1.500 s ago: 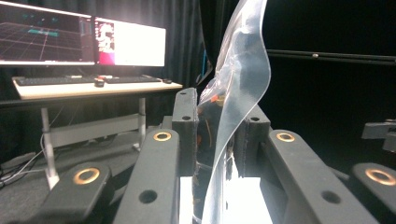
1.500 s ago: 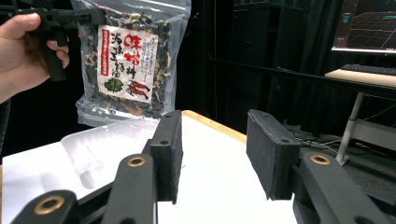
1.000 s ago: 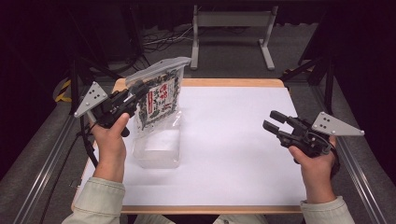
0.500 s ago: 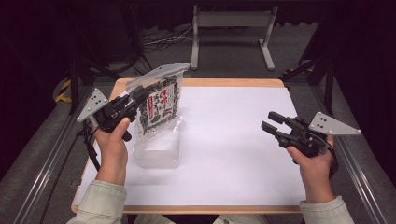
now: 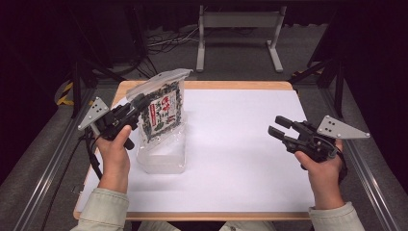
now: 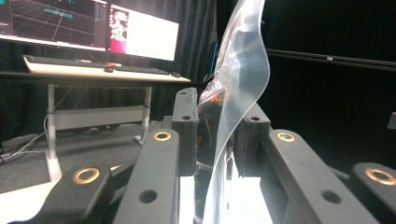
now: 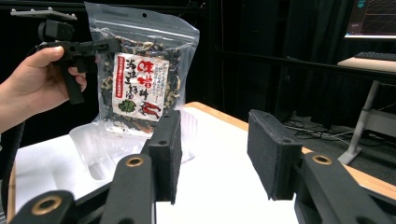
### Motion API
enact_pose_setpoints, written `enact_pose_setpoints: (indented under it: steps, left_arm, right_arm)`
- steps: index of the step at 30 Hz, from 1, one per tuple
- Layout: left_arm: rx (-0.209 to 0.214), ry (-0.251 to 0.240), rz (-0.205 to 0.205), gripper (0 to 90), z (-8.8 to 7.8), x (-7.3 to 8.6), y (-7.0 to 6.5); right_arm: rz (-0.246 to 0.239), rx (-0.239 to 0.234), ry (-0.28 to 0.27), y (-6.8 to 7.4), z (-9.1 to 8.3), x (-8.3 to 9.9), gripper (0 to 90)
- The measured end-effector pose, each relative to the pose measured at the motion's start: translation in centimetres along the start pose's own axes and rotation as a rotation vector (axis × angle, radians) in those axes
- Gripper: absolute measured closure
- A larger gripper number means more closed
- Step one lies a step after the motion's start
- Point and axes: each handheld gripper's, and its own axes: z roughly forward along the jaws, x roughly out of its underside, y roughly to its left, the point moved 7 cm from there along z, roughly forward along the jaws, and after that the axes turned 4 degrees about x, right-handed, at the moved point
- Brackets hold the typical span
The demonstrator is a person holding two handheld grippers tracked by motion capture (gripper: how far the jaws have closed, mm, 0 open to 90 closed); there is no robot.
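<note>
Far left, L of the bench: dark floor w/ a metal rail (image 5: 45, 163) running along the bench side, and a yellow-black cable bundle (image 5: 63, 92) near the far L corner. Left tool (image 5: 136, 107) is clenched on the L edge of a clear plastic bag of dried dark seaweed w/ a red-white label (image 5: 163, 111), held upright. Bag's bottom sits in or just over a clear plastic tray (image 5: 163, 156) resting on the bench; can't tell if touching. Bench (image 5: 231, 144) has a white top w/ a wooden rim, bare in the middle. Behind it, centre: grey metal stand (image 5: 238, 29) on grey carpet, black curtains round the room. Right tool (image 5: 276, 126) is released, jaws apart, nothing between, hovering over the R side, well apart from the bag. Right gripper view: a monitor (image 7: 371, 18) and desk far R.
</note>
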Motion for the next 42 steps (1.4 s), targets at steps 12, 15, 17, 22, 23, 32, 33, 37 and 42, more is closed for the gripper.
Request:
enact_pose_setpoints:
  steps: [12,15,17,22,23,32,33,37,42]
  left_arm:
    - [0.004,0.061,0.011,74.0,-0.3,1.9,0.3]
    - [0.007,0.062,0.011,73.9,-0.4,2.1,0.3]
    - [0.01,0.062,0.011,73.9,-0.5,2.2,0.2]
    - [0.011,0.081,0.026,73.7,-0.8,2.3,0.0]
    - [0.011,0.081,0.026,73.6,-0.8,2.3,0.0]
    - [0.004,0.156,0.047,73.5,-1.2,3.1,-0.1]
    - [0.004,0.156,0.047,73.5,-1.2,3.1,-0.1]
    - [0.003,0.178,0.048,73.5,-1.4,3.4,0.0]
    - [0.004,0.19,0.043,73.4,-1.6,3.6,-0.1]
  right_arm:
    - [0.002,-0.003,0.006,0.0,0.1,0.2,55.4]
    - [0.004,-0.003,0.008,0.0,0.1,0.2,55.3]
    - [0.004,-0.003,0.01,0.0,0.1,0.3,55.3]
    - [0.005,-0.003,0.011,0.0,0.2,0.3,55.1]
    - [0.005,-0.003,0.011,0.0,0.1,0.3,55.1]
    - [0.012,-0.003,0.018,-0.1,0.3,0.5,54.9]
    - [0.012,-0.003,0.018,-0.1,0.3,0.5,54.9]
    - [0.014,-0.002,0.024,-0.1,0.3,0.6,54.7]
    - [0.02,0.001,0.028,-0.2,0.3,0.7,54.6]
